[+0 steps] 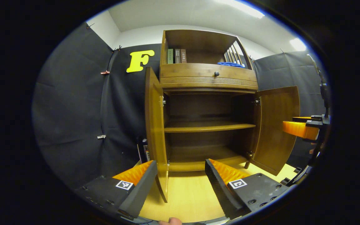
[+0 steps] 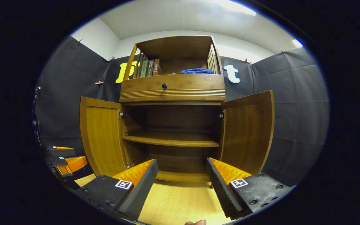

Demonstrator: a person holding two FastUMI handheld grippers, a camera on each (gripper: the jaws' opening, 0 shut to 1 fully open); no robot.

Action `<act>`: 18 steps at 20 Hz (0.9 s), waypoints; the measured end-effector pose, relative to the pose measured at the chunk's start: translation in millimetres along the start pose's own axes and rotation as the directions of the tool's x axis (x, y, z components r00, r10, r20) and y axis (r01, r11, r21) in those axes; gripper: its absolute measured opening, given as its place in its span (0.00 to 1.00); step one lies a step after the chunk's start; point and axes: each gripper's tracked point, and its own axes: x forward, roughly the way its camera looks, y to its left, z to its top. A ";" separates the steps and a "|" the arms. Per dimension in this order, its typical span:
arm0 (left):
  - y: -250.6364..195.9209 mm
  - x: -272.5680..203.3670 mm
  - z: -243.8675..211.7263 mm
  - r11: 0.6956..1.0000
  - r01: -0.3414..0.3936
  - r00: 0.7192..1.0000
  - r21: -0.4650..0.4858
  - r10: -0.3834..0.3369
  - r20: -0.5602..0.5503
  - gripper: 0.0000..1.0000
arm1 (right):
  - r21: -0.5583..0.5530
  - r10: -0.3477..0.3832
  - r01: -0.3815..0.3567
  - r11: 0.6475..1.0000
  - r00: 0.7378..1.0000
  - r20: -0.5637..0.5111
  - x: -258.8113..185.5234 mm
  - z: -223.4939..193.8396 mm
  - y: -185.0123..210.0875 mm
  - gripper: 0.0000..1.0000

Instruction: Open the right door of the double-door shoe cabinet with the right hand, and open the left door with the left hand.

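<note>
Both doors of the shoe cabinet [image 2: 172,93] stand open now, and neither hand-held gripper is gripping anything. In the left gripper view the left hand-held gripper [image 1: 181,175] has its fingers spread wide, and the near edge of the left door [image 1: 155,131] hangs just between them, touching neither finger as far as I can tell. That looks like a hand that has let go of the edge it pulled on. The door is turned edge-on to that camera, swung well out from the cabinet.

In the right gripper view the right hand-held gripper [image 2: 182,175] is wide open too, empty, aimed at the cabinet's middle from a little way back. The right door [image 2: 248,131] is swung out to the right, well apart from those fingers. Inside I see a bare middle shelf [image 2: 170,140]; up top, some books [image 2: 150,68] and a folded blue cloth [image 2: 197,71] rest above the drawer with its dark knob [image 2: 164,85].

My read: the opening is done, and both hands are simply clear of the doors' swing.
</note>
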 end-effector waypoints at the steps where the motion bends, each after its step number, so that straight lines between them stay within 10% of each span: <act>1: -6.3 3.3 0.5 1.000 0.004 1.000 -0.002 -0.004 0.001 0.95 | -0.009 -0.001 0.001 1.000 1.000 0.010 0.4 2.9 1.5 0.97; 18: -90.4 76.1 8.1 0.997 0.072 0.997 -0.009 -0.072 0.017 0.95 | 0.007 -0.059 0.059 0.998 0.997 -0.044 56.4 -22.7 -20.7 0.98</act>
